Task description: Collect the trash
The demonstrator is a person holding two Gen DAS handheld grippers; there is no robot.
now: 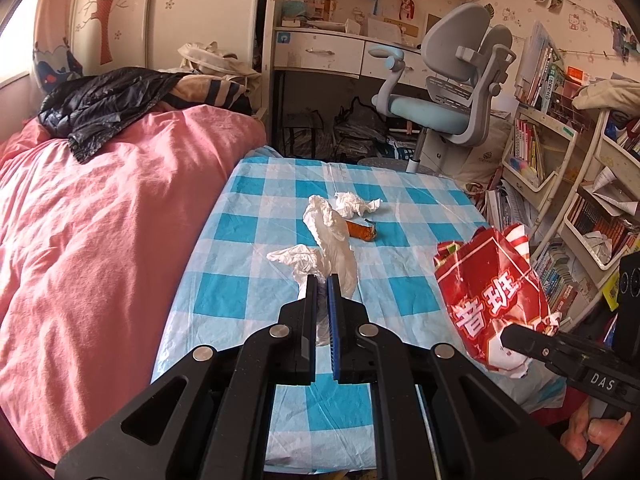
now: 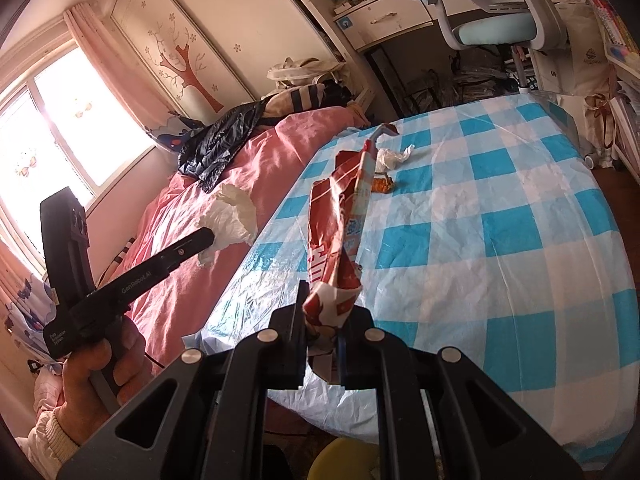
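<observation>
Counts, both views:

- Tongs: two, left tongs (image 1: 322,280) and right tongs (image 2: 322,312).
- White crumpled tissues: two. One tissue (image 1: 332,240) in the left tongs, one loose tissue (image 1: 356,204) on the checked bench (image 1: 400,272).
- Red snack bag (image 1: 492,300): one, in the right tongs.
- Small orange wrapper (image 1: 362,231): one, on the bench.
- Black plastic bag (image 1: 104,108): one, on the pink bed (image 1: 100,216).
- Desk chair (image 1: 452,80): one.

The blue-checked tablecloth (image 1: 404,208) lies mostly bare toward 1 and 2 o'clock in the left wrist view. At 12 o'clock a crumpled tissue (image 1: 356,204) and an orange wrapper (image 1: 362,232) block it. Pink bedding (image 1: 100,216) crowds the 9 o'clock edge.
</observation>
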